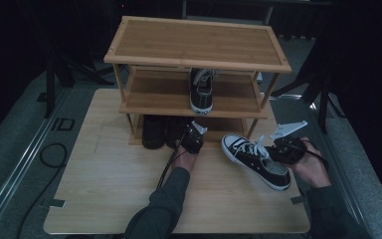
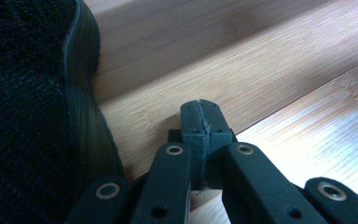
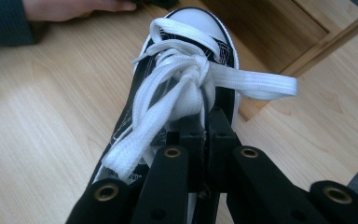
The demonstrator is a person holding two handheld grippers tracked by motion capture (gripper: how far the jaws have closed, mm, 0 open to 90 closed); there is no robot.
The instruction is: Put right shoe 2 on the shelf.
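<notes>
on the counter (image 1: 104,189), just in front of the wooden shoe rack (image 1: 196,45), a black-and-white sneaker (image 1: 256,160) lies with its toe toward the rack's right front leg and its heel toward the counter's right edge. the right hand-held gripper (image 1: 284,149) is clamped on the sneaker at its opening, jaws pressed together just behind the white laces (image 3: 186,84). the left hand-held gripper (image 1: 193,138) is closed on nothing (its jaws meet flush), its tip at the front edge of the bottom shelf, just beside a dark shoe (image 2: 28,107) standing there. another sneaker (image 1: 201,89) sits on the middle shelf. the bottom shelf is bare to the right of the dark shoes, and the counter's left half is bare wood.
</notes>
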